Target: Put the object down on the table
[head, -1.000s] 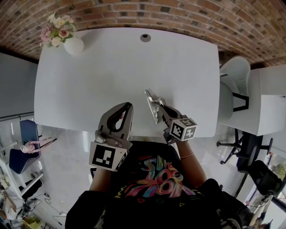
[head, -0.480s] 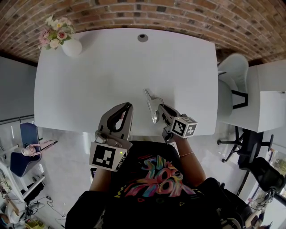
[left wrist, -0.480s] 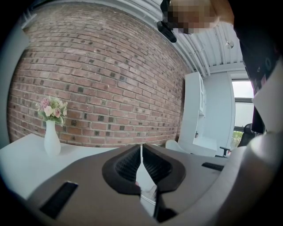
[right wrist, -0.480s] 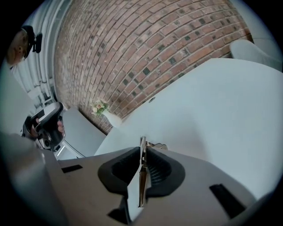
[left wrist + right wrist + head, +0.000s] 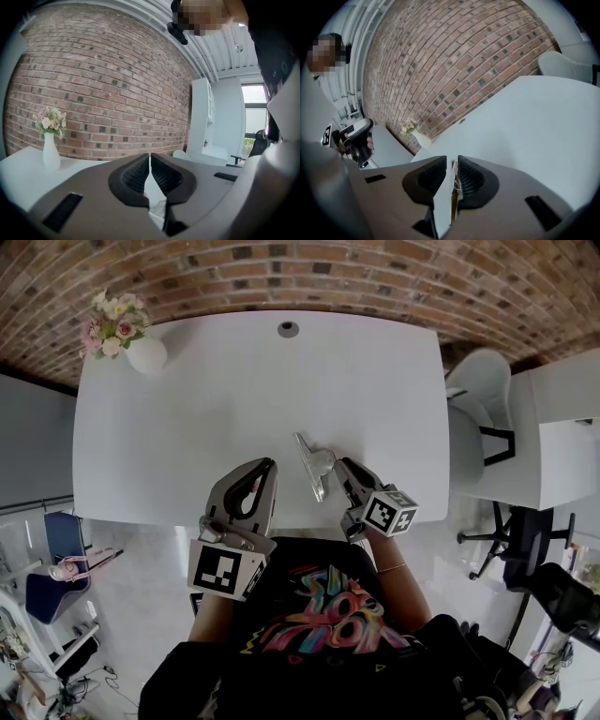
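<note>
The right gripper (image 5: 341, 466) is pinching a thin, flat silvery object (image 5: 311, 465) on edge over the tabletop's (image 5: 234, 381) near edge (the left gripper (image 5: 266, 465) is hovering alongside, jaws pressed together on nothing).

Left claw (image 5: 269, 465) jaws together; right claw (image 5: 341, 465) beside it, clamped on thin object (image 5: 312, 463).

Object (image 5: 314, 465) in right gripper (image 5: 452, 162): seen edge-on, near end buried between jaws, kind unclear. Small round thing (image 5: 288, 329) at table (image 5: 187, 427) 12 o'clock: too small, perhaps a grommet.

Left claw (image 5: 150, 159) closed before flower vase (image 5: 50, 149)
</note>
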The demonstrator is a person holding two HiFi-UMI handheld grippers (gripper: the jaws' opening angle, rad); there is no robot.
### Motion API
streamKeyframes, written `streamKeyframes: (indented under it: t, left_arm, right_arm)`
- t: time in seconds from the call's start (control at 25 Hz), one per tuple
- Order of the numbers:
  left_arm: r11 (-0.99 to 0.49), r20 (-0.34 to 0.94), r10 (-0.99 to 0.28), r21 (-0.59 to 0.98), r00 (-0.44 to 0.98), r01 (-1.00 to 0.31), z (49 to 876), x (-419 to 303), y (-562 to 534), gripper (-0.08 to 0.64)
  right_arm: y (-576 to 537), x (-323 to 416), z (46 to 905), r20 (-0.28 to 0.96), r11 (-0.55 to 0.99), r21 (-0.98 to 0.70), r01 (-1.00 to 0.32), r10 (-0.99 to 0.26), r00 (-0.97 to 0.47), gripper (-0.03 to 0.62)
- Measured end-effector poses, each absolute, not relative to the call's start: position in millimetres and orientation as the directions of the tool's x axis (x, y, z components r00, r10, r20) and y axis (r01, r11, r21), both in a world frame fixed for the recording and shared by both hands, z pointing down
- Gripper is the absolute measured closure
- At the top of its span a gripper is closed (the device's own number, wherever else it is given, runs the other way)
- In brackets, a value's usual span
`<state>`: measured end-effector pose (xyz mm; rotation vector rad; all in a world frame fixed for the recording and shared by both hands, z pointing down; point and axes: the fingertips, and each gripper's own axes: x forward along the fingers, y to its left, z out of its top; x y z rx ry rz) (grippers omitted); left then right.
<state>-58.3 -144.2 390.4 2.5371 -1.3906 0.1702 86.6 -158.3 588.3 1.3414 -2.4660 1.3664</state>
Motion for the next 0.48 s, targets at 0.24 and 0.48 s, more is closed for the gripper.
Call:
streamKeyframes:
  t: [0.24, 0.48]
  left_arm:
    - [-0.541, 0.175, -0.811, 0.137, 0.558, -0.830, 372.8, -50.5, -144.6, 0.528]
    - [-0.556, 0.130, -0.813, 0.113, 0.567, -0.823, 354.2, -42.0, -146.5, 0.528]
  right_arm:
    - [-171.7, 103.3, 531.6, 0.278, 0.305, -0.668, -0.678, -0.744, -0.608, 0.506]
    - [-189.4, 121.3, 449.7, 0.134, 0.398, -0.615, -0.681, -0.798, -0.587, 0.509]
